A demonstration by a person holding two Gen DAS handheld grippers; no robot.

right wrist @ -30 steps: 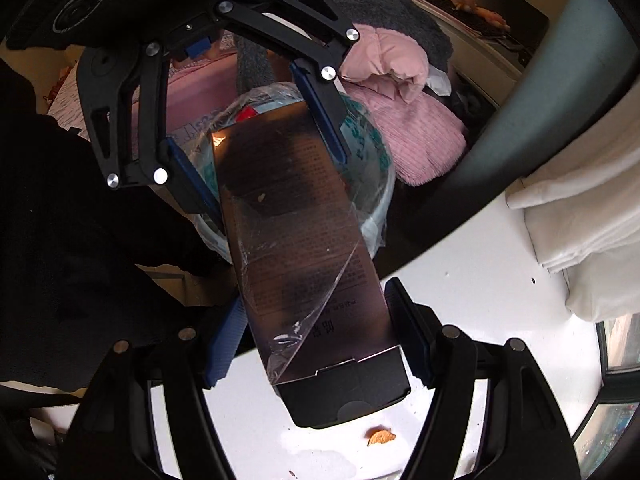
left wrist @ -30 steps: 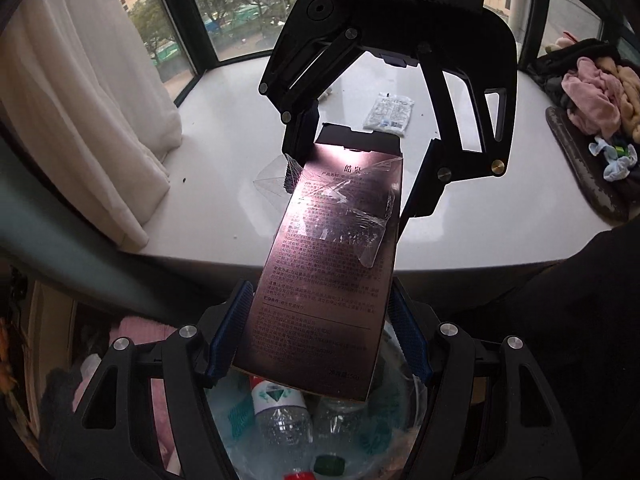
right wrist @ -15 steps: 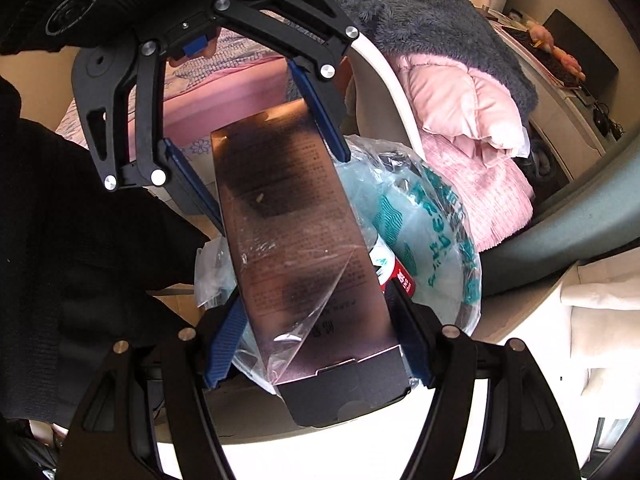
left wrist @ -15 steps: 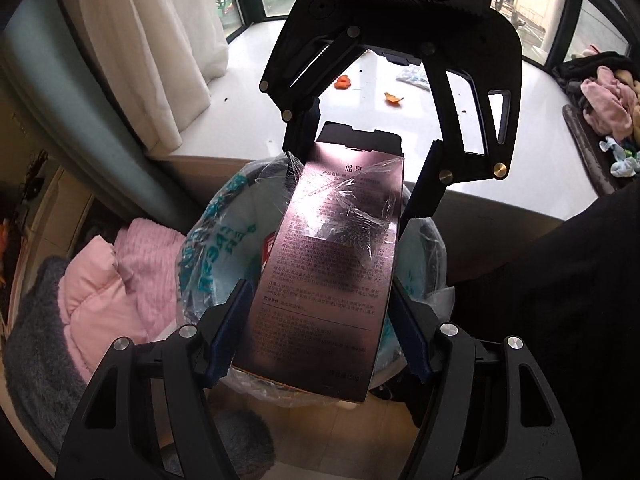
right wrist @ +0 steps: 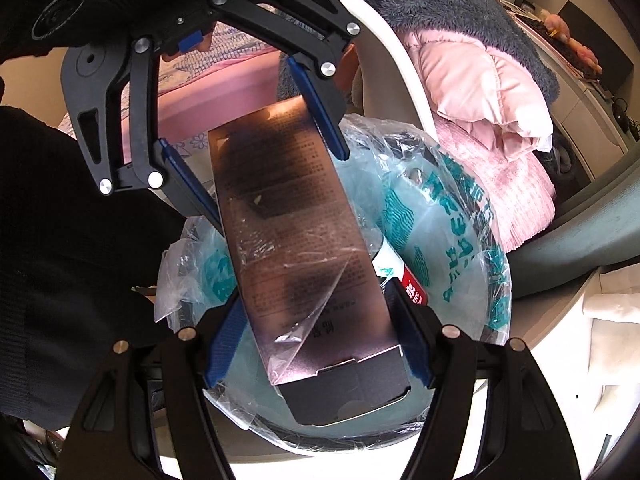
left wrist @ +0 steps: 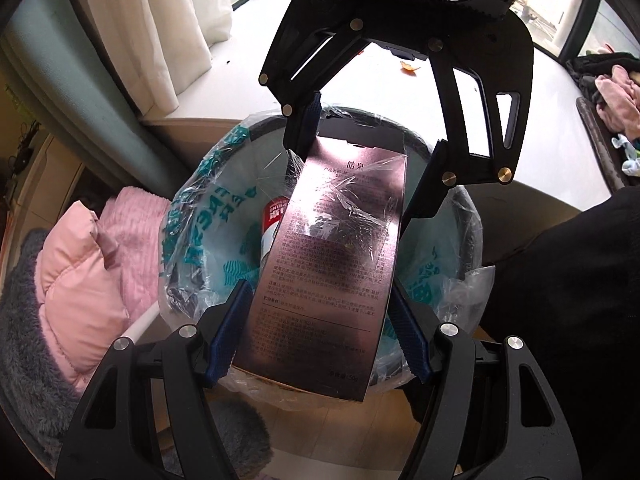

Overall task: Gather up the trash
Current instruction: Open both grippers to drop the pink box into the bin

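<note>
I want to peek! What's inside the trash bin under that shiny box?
Inside the lined bin, beside the box that both grippers hold, a bottle with a red-and-white label shows. The box covers the rest of the bin's middle, so anything else is hidden.

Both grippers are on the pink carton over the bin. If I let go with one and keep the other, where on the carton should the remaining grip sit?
Keep the jaws across the carton's two long narrow sides, as the left gripper does, but nearer mid-length. The carton is long and hangs tilted over the lined trash bin; an end grip lets it swing. Avoid the loose cellophane near the right gripper.
</note>
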